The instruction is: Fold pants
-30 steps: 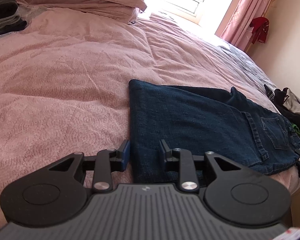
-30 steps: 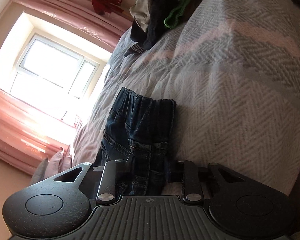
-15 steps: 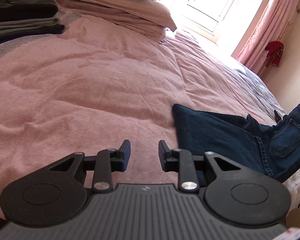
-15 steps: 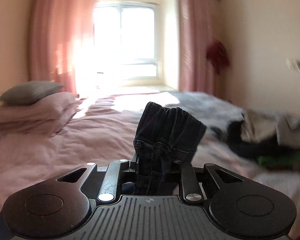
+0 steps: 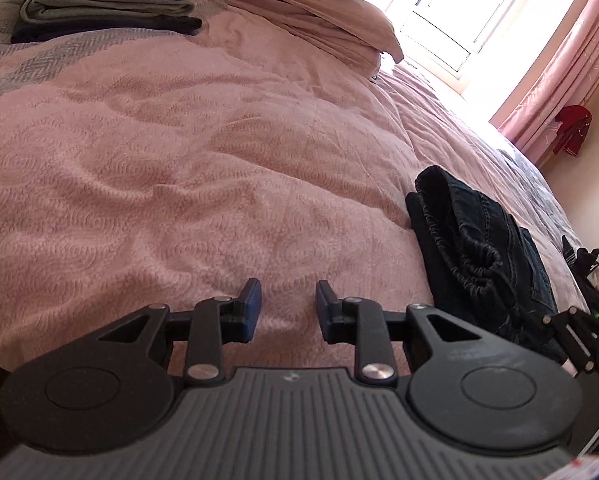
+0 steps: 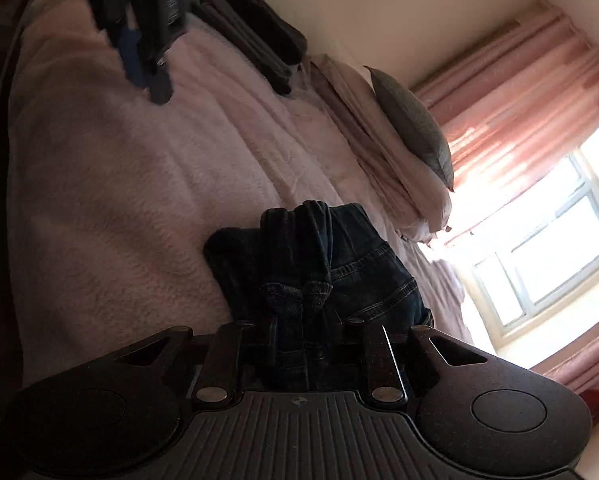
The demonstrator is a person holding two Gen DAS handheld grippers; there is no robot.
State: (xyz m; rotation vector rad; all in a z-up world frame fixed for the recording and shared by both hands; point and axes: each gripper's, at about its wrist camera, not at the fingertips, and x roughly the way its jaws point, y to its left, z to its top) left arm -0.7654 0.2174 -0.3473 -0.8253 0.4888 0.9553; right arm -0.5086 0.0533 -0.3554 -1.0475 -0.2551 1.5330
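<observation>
No writing legible on jeans [image 6: 311, 264].

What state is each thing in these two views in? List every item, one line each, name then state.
jeans: folded over on the bed, one end bunched in the right tool
right tool: shut on jeans
left tool: open, empty, over the pink duvet
stack of clothes: folded, piled near the pillows
curtain: drawn aside

Left gripper [image 5: 287, 306] jaws apart, empty; right gripper [image 6: 299, 338] clamped on fabric.
</observation>
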